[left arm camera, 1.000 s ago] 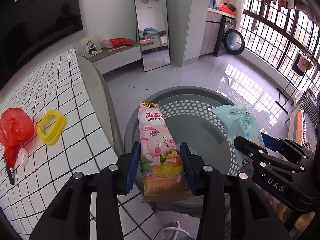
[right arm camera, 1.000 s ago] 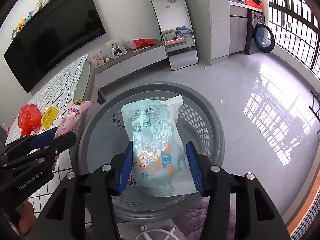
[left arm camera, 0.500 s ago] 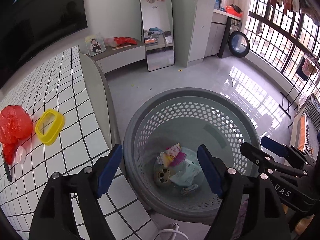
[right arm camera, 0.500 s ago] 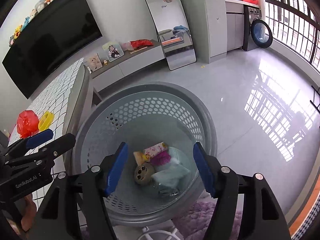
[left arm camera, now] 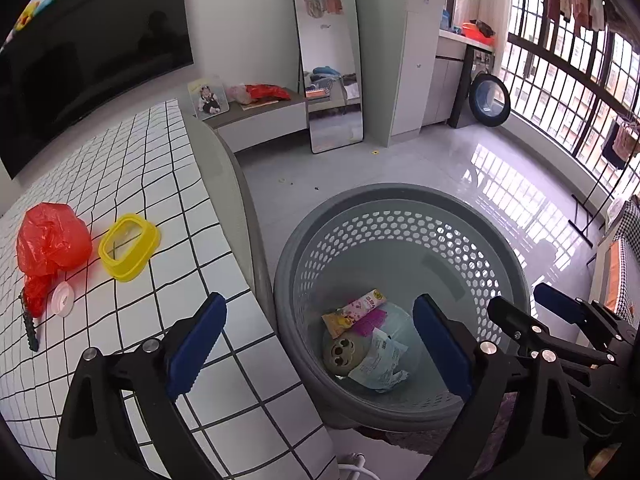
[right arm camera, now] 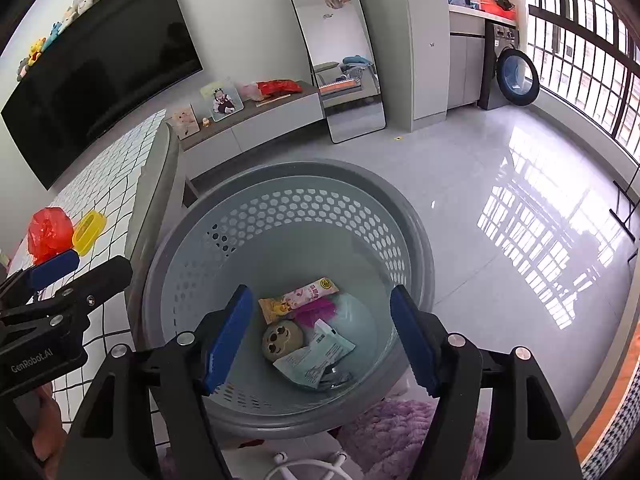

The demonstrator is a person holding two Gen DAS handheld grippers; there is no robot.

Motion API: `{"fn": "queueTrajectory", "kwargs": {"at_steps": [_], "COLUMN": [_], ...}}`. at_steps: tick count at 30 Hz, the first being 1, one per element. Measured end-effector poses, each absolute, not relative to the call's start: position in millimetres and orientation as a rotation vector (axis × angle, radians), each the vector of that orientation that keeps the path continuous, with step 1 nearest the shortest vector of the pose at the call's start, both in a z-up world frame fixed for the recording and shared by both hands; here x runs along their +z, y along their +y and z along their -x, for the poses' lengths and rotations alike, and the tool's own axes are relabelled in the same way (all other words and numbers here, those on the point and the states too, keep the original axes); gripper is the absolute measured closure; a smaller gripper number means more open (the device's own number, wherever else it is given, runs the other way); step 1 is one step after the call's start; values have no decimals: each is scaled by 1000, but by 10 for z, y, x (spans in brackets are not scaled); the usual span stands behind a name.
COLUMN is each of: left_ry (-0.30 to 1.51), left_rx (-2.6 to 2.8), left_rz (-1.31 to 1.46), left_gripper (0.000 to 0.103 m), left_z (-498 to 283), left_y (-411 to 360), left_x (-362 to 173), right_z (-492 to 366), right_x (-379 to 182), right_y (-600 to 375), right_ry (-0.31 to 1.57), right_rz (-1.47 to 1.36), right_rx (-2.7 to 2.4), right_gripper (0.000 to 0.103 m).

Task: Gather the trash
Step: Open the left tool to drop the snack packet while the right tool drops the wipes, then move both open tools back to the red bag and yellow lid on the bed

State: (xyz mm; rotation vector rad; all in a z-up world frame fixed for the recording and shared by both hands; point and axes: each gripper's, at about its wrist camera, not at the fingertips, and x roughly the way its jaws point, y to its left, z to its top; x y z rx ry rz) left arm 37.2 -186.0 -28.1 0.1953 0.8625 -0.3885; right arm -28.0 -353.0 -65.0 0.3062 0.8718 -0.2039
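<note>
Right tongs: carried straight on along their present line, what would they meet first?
Probably the trash heap in the basket: the pale blue wipes packet. The right tongs, jaws opening and empty, point there; depth is unclear.

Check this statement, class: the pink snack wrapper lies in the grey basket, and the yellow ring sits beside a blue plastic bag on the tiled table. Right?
One error: the plastic bag beside the yellow ring is red, not blue, as the left wrist view shows. The pink snack wrapper does lie in the grey basket, and the ring sits on the tiled table.

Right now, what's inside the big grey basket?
In the grey basket: a pink snack packet, a round brown thing with a face, a crumpled pale blue packet, something magenta. Whatever lies beneath them is covered.
</note>
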Motion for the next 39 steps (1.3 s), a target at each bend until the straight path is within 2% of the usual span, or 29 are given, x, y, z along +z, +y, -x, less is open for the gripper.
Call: {"fn": "queueTrajectory", "kwargs": {"at_steps": [15,28,39], "left_ry": [831,827,843], "left_rx": [-297,-58,131], "left_rz": [-149,-95,-25], "left_gripper": [6,6,6], "left_z": [-163,-101,-366], "left_y": [-1255,-12,974], "left_x": [-155,-126,-183], "right_z": [379,150,-580], "right_x": [-554,-445,-416], "right_y": [-3012,-2157,-1454], "right_ry": [851,860,897], "right_rz": [-247,-135,-47], "right_rx": [-127,-9,136], "right_gripper": [32,31,31]}}
